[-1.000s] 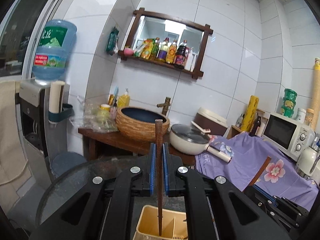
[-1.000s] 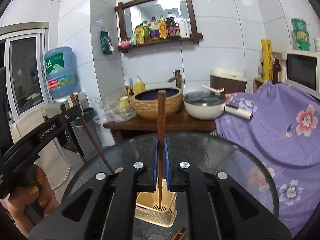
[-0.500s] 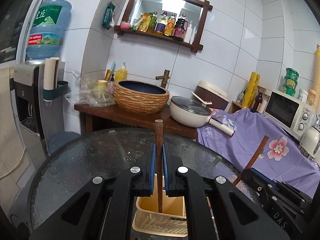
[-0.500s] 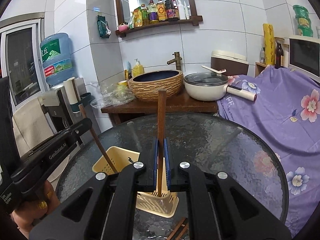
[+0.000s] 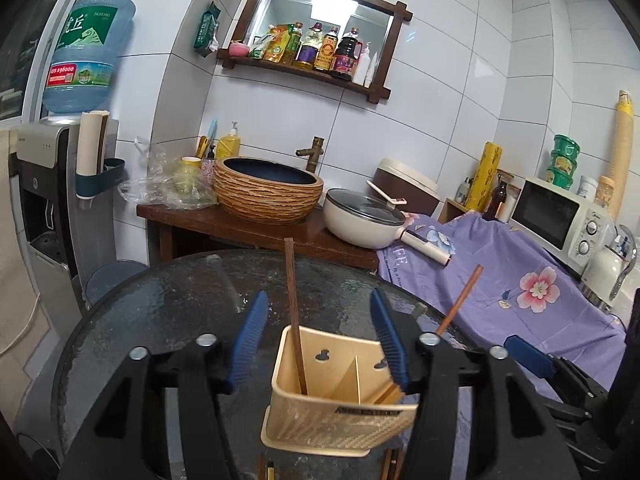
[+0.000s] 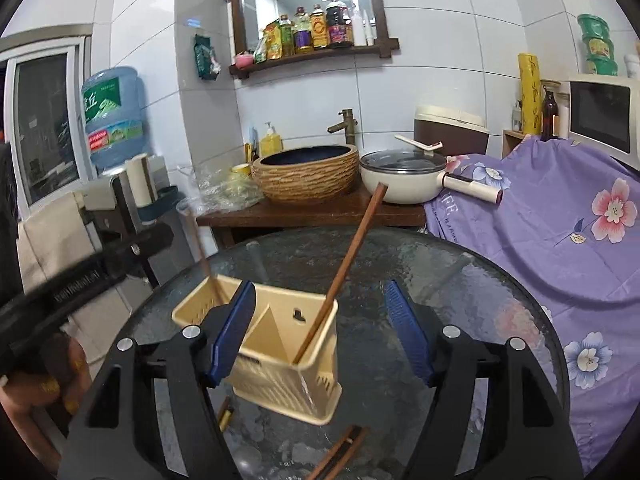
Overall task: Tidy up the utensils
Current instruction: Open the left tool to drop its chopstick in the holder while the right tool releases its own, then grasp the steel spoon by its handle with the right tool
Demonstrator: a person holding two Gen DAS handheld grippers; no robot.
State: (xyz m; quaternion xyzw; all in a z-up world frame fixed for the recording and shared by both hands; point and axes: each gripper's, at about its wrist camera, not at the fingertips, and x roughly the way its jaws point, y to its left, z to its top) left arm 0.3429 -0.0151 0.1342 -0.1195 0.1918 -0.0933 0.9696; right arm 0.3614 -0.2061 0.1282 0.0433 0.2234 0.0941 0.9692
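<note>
Beige holder [image 5: 340, 412], brown chopsticks [image 6: 344, 276], blue fingers [image 5: 248, 340], purple floral cloth [image 6: 560, 232]

- right gripper [image 6: 320, 332] fingers [image 6: 234, 332] spread wide, nothing between them
- cream utensil holder [image 6: 276, 364] on round glass surface [image 6: 460, 280], two compartments, sits between and just beyond the fingers
- brown chopstick [image 6: 344, 268] stands in right compartment, leans right against the rim
- second chopstick [image 6: 202, 256] blurred, in left compartment
- left gripper [image 6: 80, 276] at left edge, hand [image 6: 44, 384] below it
- loose chopsticks [image 6: 340, 456] lie on surface near the holder
</note>
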